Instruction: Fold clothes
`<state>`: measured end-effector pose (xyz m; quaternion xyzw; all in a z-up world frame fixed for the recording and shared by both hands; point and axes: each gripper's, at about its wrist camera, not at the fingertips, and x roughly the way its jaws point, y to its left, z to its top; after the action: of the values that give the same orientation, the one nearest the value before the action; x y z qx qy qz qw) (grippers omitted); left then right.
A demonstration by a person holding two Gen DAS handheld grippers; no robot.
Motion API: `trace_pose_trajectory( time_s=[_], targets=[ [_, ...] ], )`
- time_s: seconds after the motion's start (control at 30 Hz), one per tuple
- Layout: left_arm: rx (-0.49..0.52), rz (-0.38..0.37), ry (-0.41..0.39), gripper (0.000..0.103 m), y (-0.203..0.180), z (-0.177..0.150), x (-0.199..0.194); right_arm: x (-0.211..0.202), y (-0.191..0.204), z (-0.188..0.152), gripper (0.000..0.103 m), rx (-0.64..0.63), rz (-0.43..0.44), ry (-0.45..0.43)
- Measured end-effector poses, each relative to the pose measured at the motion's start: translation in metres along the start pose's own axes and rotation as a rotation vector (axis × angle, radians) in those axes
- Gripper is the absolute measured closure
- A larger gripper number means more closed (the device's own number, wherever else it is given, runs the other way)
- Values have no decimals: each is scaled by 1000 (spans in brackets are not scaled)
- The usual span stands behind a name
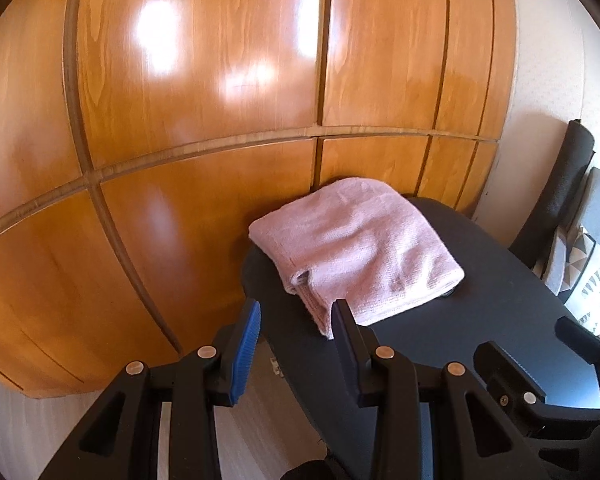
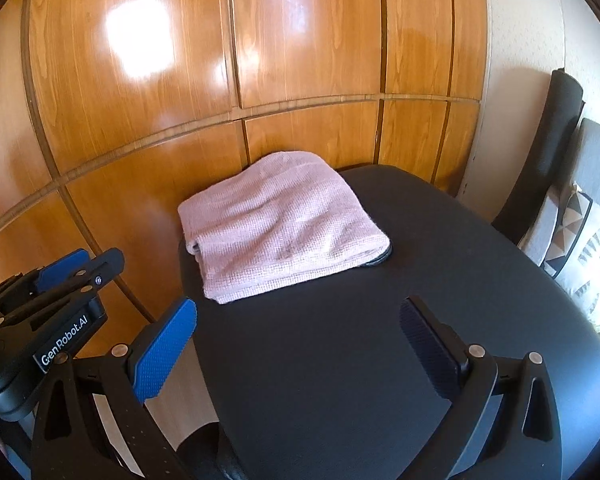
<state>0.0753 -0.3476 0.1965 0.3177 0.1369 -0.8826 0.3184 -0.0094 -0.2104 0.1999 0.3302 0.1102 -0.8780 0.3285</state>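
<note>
A pink cloth (image 1: 356,248) lies folded in a thick rectangle at the far left corner of a black table (image 1: 500,292), next to the wooden wardrobe. It also shows in the right wrist view (image 2: 280,226). My left gripper (image 1: 296,320) is open and empty, its fingertips just short of the cloth's near corner. My right gripper (image 2: 300,316) is open wide and empty, above the black table (image 2: 380,360), a short way in front of the cloth. The left gripper also shows at the left of the right wrist view (image 2: 76,268).
A tall wooden wardrobe (image 1: 204,120) stands right behind the table. A black chair back (image 2: 548,148) and a grey patterned cushion (image 2: 584,256) are at the right. Pale floor (image 1: 256,432) shows left of the table's edge.
</note>
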Motion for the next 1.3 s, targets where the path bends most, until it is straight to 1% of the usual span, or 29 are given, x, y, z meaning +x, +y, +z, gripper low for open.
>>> trace_pose_trajectory(
  time_s=[0.1,0.17,0.27,0.43,0.53,0.6,0.67,0.83,0.97,1.07,1.23,1.3],
  targets=[
    [-10,39,20,66,-1,0,2,4,1,1,0,-10,-7,14],
    [-35,74,48,66,1,2,7,10,4,5,0,-27,3,22],
    [-79,84,66,66,5,2,14,22,9,13,0,-67,26,23],
    [-111,115,25,66,3,0,12,25,6,18,0,-98,39,-14],
    [-132,147,-31,66,-4,-1,8,22,0,18,0,-102,28,-52],
    [-133,154,-60,66,-10,-2,6,21,-5,18,0,-101,19,-78],
    [-127,151,-79,67,-16,-2,4,22,-10,18,0,-89,8,-89],
    [-115,123,-92,69,-24,-4,6,25,-21,15,0,-63,-6,-94],
    [-106,133,-55,69,-28,-5,11,29,-24,13,0,-60,-10,-86],
    [-108,132,-45,69,-30,-7,12,30,-25,12,0,-65,-19,-89],
    [-150,121,-38,69,-25,-11,11,28,-23,11,0,-67,-18,-96],
    [-137,133,-27,69,-26,-11,13,29,-22,10,0,-72,-21,-95]
  ],
)
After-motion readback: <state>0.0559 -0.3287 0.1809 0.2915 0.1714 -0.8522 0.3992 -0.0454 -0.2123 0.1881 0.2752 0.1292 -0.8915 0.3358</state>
